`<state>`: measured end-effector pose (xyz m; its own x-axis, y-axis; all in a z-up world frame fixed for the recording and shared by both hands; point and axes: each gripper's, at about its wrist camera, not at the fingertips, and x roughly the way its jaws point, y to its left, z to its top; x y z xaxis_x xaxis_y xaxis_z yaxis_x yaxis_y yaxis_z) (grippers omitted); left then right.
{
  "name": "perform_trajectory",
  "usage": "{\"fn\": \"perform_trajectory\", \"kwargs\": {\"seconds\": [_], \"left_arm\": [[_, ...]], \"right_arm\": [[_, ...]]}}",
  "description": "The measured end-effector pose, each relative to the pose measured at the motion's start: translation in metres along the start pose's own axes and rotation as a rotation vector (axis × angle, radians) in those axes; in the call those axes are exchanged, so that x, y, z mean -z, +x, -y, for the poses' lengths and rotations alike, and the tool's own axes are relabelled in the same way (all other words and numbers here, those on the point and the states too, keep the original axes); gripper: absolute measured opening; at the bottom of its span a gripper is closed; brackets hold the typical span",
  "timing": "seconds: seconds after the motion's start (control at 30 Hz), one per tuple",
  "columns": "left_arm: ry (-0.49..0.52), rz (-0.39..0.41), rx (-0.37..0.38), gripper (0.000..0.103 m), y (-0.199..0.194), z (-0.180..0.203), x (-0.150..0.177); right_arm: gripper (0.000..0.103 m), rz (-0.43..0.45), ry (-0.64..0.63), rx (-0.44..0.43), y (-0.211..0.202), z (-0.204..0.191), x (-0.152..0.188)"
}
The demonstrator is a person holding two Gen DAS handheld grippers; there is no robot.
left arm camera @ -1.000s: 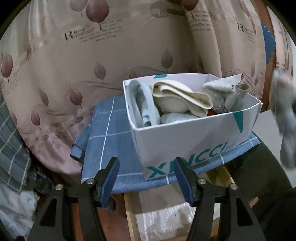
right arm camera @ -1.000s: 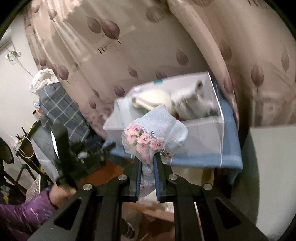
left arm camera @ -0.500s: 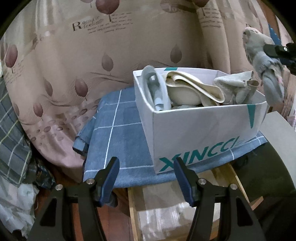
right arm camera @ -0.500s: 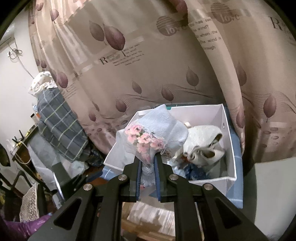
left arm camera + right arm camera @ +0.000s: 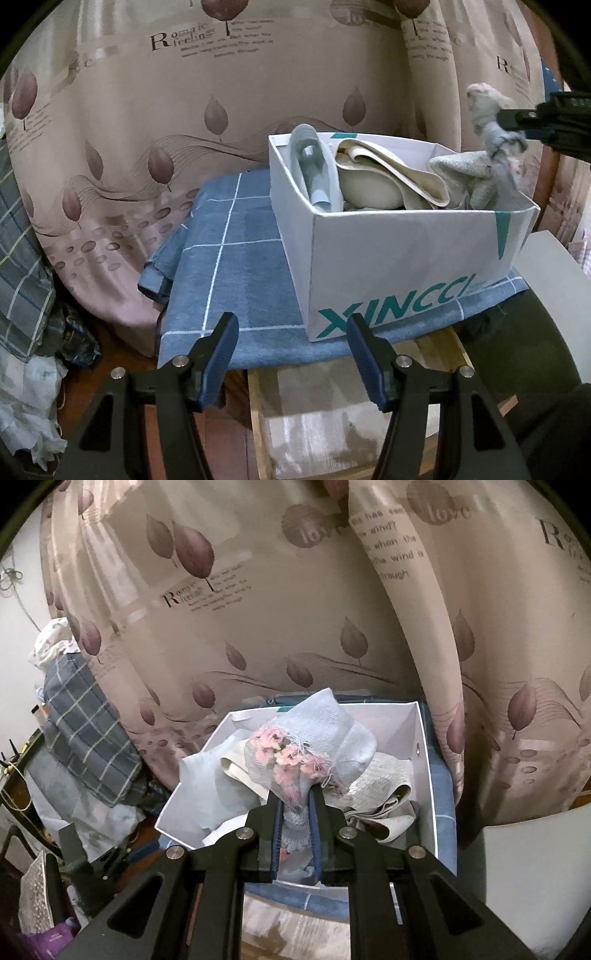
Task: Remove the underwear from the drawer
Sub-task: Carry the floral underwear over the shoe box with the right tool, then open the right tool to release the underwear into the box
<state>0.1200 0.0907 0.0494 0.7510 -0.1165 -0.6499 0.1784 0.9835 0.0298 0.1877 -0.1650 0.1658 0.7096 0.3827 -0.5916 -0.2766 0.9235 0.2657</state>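
Pale blue underwear [image 5: 317, 734] with pink flowers hangs bunched above the box [image 5: 388, 266]; pinched in the right tool [image 5: 295, 805]. The white box, teal-lettered, sits open; full of crumpled garments.

Lived-in home, likely a bedroom corner. Shown by a long beige curtain [image 5: 155, 122] printed with leaves hanging to the floor, checked bedding [image 5: 88, 734] piled at the left, a blue checked cloth [image 5: 236, 266] under a white cardboard box [image 5: 399, 266] of folded clothes [image 5: 373, 177].

One white box [image 5: 388, 266] just ahead of the open left claw [image 5: 291, 354], on one blue checked cloth [image 5: 236, 266]. Three garments [image 5: 369, 173] visible inside. One pale flowered piece [image 5: 310, 746] pinched in the right claw [image 5: 297, 812], above that box.
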Motion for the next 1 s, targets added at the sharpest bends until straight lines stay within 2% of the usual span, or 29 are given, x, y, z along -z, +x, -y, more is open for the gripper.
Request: {"fn": "perform_trajectory", "kwargs": {"seconds": [0.27,0.53,0.83,1.0], "left_arm": [[0.032,0.016,0.014,0.062,-0.003,0.009,0.002],[0.025,-0.002,0.019,0.062,0.001,0.008,0.001],[0.033,0.002,0.029,0.062,0.001,0.012,0.001],[0.044,-0.008,0.024,0.063,0.003,0.015,0.001]], "right_arm": [[0.013,-0.059,-0.027,0.009,0.039,-0.006,0.001],[0.014,-0.147,-0.074,0.013,0.078,-0.019,0.020],[0.015,-0.225,-0.112,0.006,0.099,-0.027,0.038],[0.016,-0.213,-0.096,-0.005,0.098,-0.025,0.040]]}}
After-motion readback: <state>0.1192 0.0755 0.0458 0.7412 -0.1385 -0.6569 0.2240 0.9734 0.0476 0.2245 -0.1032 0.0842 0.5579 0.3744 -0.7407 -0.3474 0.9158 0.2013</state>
